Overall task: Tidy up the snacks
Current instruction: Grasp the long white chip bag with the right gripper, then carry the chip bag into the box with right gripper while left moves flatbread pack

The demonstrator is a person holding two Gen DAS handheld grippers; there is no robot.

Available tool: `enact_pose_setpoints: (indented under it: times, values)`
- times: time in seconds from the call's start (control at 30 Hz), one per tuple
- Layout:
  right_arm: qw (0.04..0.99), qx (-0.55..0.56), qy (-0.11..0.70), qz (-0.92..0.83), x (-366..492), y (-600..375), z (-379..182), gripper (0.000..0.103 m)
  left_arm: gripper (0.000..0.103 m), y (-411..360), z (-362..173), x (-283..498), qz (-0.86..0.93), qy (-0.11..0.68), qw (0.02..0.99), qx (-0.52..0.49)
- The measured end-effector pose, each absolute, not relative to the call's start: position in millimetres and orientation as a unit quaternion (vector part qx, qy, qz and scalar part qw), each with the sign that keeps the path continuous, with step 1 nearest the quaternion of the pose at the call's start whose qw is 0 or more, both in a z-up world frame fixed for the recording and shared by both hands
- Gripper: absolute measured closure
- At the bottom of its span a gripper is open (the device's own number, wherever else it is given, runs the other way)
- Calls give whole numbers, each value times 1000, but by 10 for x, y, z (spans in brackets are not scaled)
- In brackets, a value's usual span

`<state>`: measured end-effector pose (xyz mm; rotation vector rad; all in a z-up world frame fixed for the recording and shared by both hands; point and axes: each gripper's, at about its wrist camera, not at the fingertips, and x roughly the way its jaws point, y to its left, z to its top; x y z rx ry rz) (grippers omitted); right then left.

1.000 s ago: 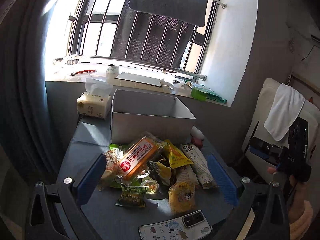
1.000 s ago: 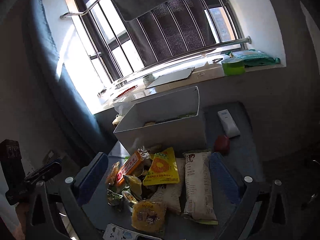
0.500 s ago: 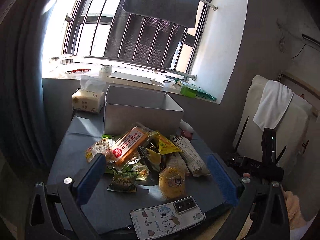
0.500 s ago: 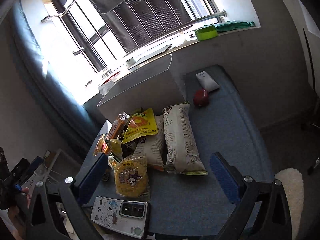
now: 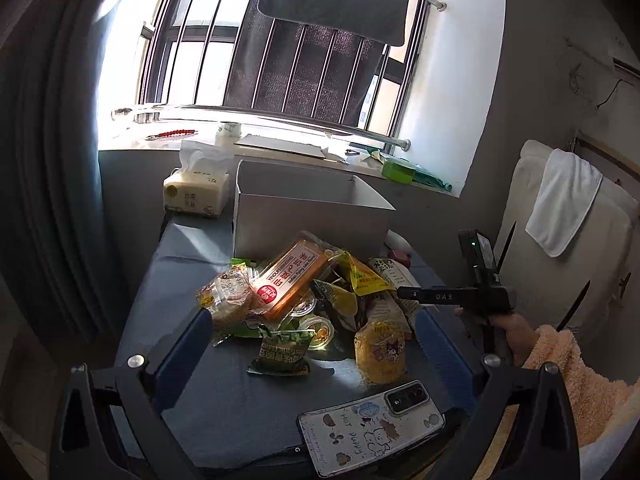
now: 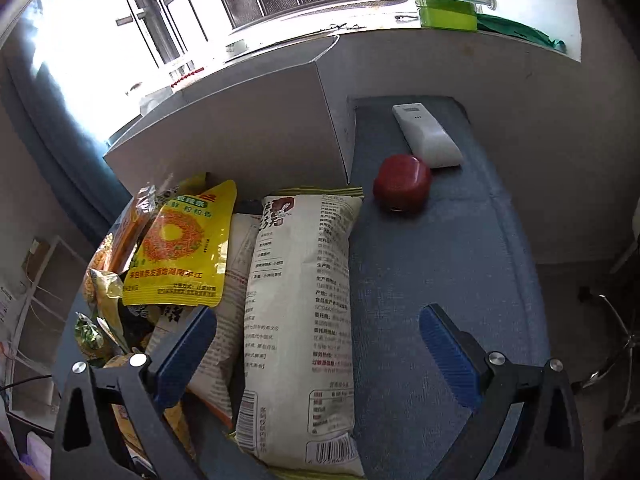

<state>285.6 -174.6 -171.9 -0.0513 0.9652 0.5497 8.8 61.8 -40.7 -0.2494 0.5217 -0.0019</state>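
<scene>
The inside of the grey box (image 5: 312,216) is staying hidden behind its near wall, and the bottom of the snack heap is getting lost in shadow under the upper packets. The phone (image 5: 370,426) is running off toward the near table edge, and the print on most wrappers is too small to read.

The long white packet (image 6: 300,320) is lying lengthwise between the right gripper (image 6: 318,344) fingers, closer to the left finger, with the yellow packet (image 6: 180,244) ahead of that finger and the red round object (image 6: 402,182) ahead and to the right. Those fingers are standing wide apart, gripping nothing; whether they are brushing the packet I cannot tell.

The left gripper (image 5: 310,346) is hanging with fingers spread wide and empty, the green pouch (image 5: 282,350) and the yellow round snack (image 5: 380,352) sitting between them, the orange box (image 5: 292,278) just beyond.
</scene>
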Motion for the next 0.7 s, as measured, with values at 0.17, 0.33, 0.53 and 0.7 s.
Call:
enact_pose_setpoints:
  times: [0.17, 0.33, 0.53, 0.7]
  values:
    - [829, -25, 489, 271, 2940, -1685, -1857, 7, 0, 639, -526, 167, 6, 276, 953, -120]
    - [837, -58, 471, 272, 2799, -1662, -1828, 65, 0, 689, -639, 254, 16, 294, 948, -120]
    - [845, -4, 457, 277, 2641, -1881, -1574, 67, 0, 859, -752, 423, 23, 305, 944, -122]
    - [851, 60, 425, 304, 2374, -2124, -1244, 67, 0, 1164, -949, 835, 28, 335, 931, -144]
